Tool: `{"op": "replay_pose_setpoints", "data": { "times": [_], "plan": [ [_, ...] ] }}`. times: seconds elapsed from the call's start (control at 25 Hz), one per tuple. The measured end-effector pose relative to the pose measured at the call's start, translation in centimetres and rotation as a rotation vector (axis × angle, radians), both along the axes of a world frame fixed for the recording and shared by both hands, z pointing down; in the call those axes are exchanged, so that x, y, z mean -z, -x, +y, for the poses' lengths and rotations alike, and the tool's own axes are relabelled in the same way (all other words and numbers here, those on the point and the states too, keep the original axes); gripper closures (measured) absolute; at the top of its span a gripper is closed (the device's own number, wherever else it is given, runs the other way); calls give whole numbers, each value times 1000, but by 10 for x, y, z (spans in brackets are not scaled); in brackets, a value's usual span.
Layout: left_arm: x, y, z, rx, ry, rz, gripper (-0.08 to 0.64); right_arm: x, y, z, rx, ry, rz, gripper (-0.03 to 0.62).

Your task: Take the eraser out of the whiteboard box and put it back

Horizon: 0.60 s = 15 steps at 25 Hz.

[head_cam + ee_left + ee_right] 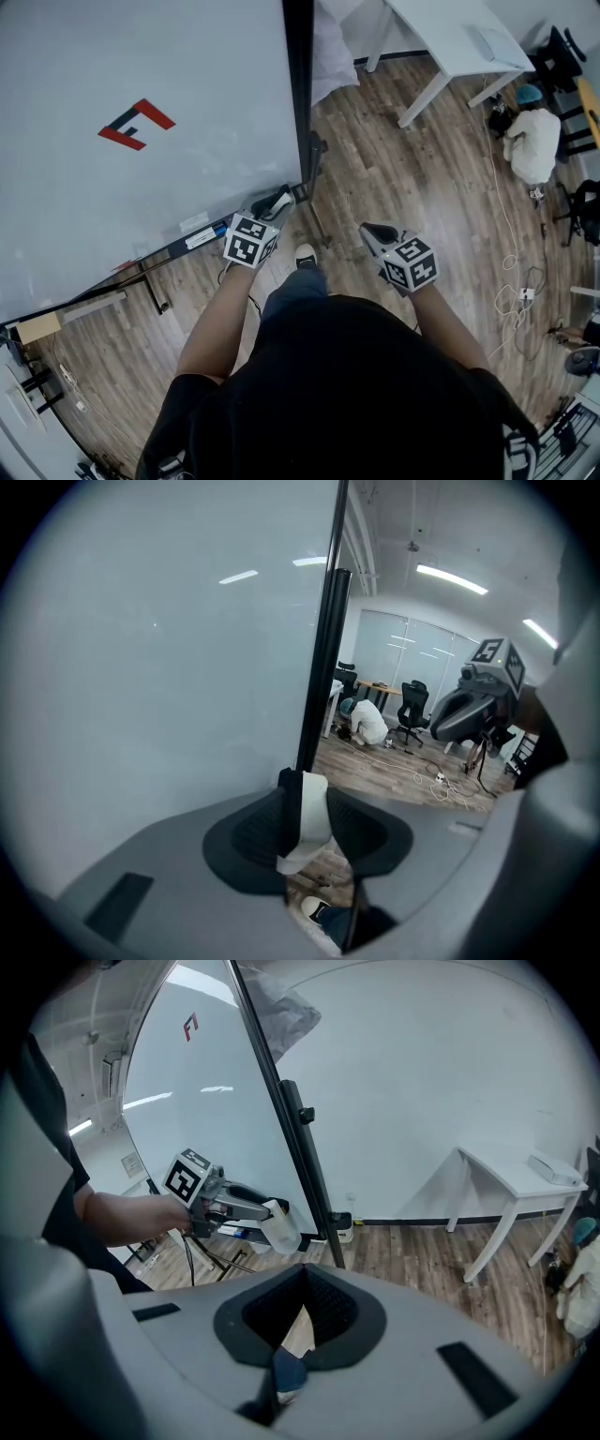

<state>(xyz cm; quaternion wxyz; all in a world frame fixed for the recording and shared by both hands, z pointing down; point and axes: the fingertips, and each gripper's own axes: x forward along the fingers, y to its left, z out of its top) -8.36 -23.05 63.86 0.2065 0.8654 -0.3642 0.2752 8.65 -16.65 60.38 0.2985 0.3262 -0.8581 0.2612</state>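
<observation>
- A wood-plank floor (375,178) is seen, with white cables (518,281) strewn over it at the right.
- A white table (436,23) is stood on the floor, and a flat pale object (486,42) is laid on top.
- A white-and-blue item (208,234) is held in the whiteboard tray (169,251).

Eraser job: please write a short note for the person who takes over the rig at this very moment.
Left gripper: shut on the eraser, held in the air near the lower right corner of the whiteboard.
Right gripper: shut, with nothing in it, over the wooden floor and apart from the board.
The tray runs along the board's lower edge.
Done: the eraser is out of the tray.
Left: put the eraser back into the tray and open the left gripper.
</observation>
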Motion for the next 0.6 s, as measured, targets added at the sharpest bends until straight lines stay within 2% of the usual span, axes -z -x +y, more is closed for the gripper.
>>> {"op": "replay_pose_setpoints", "data": {
  "times": [0.6],
  "plan": [
    [-17,-3,-2,-11,20,-2,413,-4,5,0,9,6,10,597]
  ]
}}
